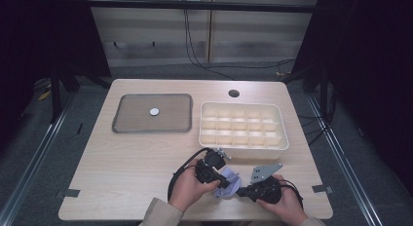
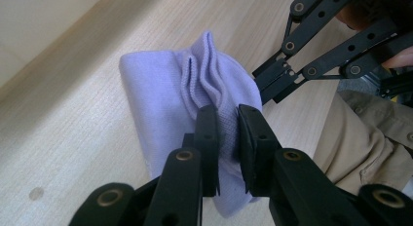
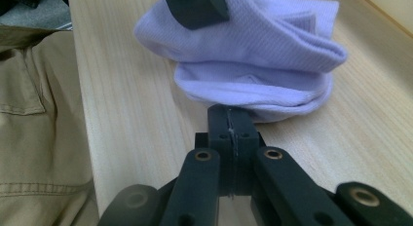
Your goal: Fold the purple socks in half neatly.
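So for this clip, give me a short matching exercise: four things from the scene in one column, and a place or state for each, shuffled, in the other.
Column one:
1. lilac sock
2. left gripper
3. small round disc
4. divided bin

Column two:
A. lying on the grey tray
B. bunched up at the near table edge
C. cream, standing right of the tray
D. jaws pinching a fold of fabric

Pairs: 1-B, 2-D, 3-A, 4-C
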The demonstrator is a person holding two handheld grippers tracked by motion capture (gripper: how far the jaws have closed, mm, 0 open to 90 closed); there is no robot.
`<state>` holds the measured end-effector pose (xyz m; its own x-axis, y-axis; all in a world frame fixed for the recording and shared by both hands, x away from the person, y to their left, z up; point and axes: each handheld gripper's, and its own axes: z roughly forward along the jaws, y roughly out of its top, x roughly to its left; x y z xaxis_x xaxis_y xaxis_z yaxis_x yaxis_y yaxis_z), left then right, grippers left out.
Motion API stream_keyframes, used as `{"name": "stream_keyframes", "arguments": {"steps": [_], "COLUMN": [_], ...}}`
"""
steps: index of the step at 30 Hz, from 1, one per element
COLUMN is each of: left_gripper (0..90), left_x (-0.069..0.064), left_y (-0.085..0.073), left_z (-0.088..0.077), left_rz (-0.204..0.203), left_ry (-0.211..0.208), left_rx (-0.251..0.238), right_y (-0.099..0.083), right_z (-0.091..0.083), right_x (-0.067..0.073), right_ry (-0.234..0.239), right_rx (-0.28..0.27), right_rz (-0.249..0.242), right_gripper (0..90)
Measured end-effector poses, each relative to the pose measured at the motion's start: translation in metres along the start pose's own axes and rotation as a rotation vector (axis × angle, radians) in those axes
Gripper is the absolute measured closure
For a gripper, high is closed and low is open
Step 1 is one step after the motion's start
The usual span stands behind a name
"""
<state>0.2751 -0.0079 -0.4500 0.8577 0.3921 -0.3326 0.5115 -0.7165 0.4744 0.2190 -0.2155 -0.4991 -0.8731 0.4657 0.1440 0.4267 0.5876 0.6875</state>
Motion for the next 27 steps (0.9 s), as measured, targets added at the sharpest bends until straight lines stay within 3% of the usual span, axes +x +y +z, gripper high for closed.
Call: {"name": "stream_keyframes", "arguments": {"steps": [5, 16, 21, 23, 27], "left_gripper": [77.3, 70.3, 65.3, 64.6, 61.5], "left_x": [0.001, -0.002, -0.001, -0.003, -0.001], "left_y": [0.0, -0.001, -0.001, -0.001, -0.001], "left_z": [0.001, 0.003, -0.003, -0.006, -0.013], "left_rz": [0.016, 0.018, 0.014, -0.008, -0.003], "left_ry": [-0.003, 0.002, 0.002, 0.002, 0.0], "left_rx": [0.019, 0.007, -0.005, -0.025, -0.031], "right_y": [0.0, 0.0, 0.0, 0.0, 0.0], "right_z": [0.0, 0.0, 0.0, 0.0, 0.0], "right_x": [0.0, 0.0, 0.0, 0.0, 0.0], "right_ry": [0.003, -0.001, 0.0, 0.002, 0.0], "right_rx": [-0.003, -0.002, -0.003, -0.004, -0.002], "right_rz": [0.003, 0.001, 0.0, 0.002, 0.001], "right_gripper": [90.0, 90.0, 90.0, 90.0, 90.0]}}
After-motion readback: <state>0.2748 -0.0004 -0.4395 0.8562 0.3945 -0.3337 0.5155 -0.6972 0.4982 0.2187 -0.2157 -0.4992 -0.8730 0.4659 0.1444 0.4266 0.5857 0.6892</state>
